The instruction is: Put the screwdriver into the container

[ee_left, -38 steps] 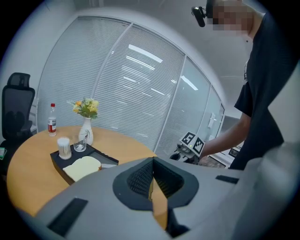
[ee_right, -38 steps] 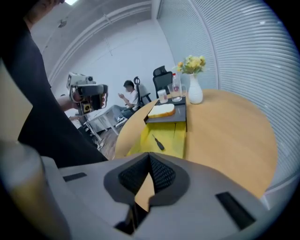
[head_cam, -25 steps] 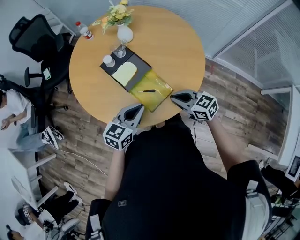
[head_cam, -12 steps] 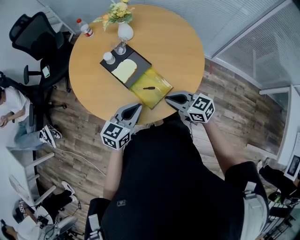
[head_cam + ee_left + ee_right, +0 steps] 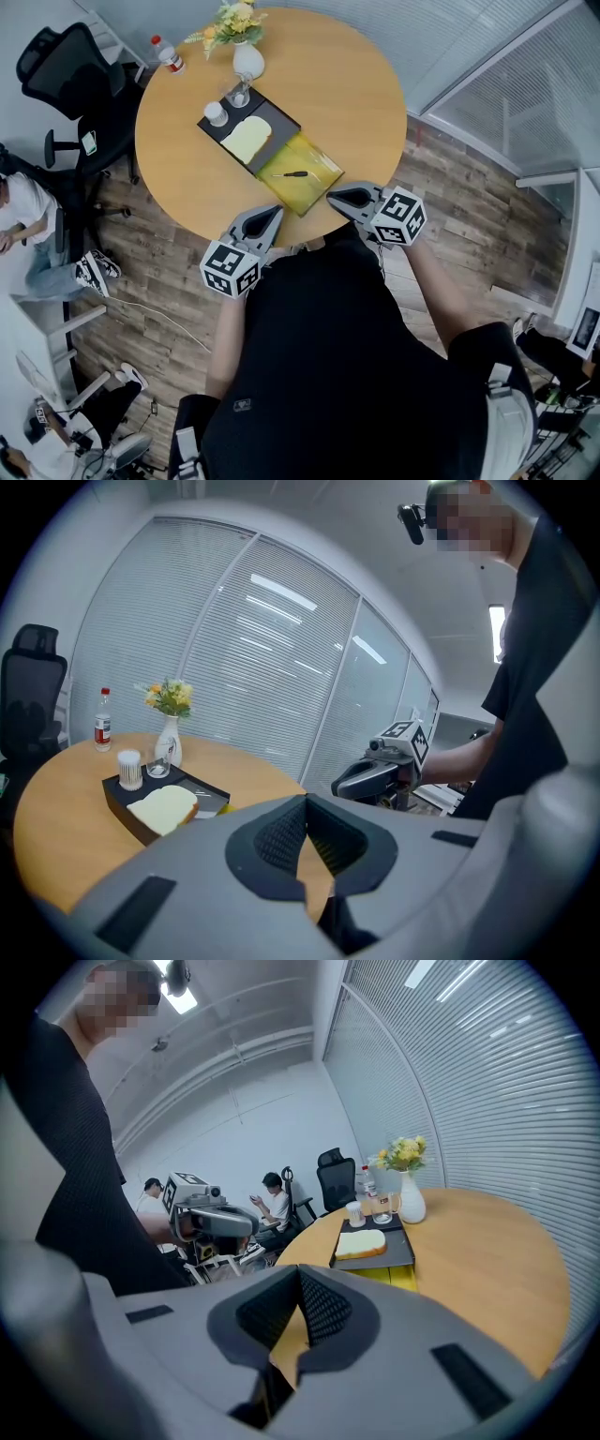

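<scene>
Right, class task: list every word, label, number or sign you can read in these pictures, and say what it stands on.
No text can be read in any of these views.
Bottle label: a red band, print too small to read.
Marker cubes: black-and-white square patterns only, no letters or numbers.

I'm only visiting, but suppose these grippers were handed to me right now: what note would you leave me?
Left gripper: shut, empty, at the table's near edge.
Right gripper: shut, empty, just off the container's near corner.
Screwdriver: lying inside the yellow container, which sits against the black tray.
Done: the screwdriver appears to be in the container.
Left: nothing obvious.
</scene>
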The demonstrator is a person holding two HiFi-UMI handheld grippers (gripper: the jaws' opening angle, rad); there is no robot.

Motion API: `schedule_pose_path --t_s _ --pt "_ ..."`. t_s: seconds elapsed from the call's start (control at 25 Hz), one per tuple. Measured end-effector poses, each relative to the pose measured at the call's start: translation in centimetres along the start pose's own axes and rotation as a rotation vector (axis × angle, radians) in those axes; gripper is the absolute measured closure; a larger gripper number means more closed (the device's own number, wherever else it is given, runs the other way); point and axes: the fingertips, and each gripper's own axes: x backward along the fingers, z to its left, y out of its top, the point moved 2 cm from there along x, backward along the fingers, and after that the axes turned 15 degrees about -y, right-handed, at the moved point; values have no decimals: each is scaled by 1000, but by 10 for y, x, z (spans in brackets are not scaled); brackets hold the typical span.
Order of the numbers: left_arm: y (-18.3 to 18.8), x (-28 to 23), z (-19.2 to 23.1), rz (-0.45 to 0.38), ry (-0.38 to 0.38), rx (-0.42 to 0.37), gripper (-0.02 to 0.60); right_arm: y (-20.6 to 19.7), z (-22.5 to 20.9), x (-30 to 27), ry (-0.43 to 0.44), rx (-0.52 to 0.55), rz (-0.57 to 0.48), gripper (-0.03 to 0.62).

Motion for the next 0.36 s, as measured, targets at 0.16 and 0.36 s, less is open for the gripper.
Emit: schedule_pose_path --t_s 0.16,0.36 --pt "-2 -1 -1 2 -6 2 578 -1 3 0 1 11 5 589" --pt "-4 -3 -2 6 -9 3 578 -4 3 1 -5 12 8 589"
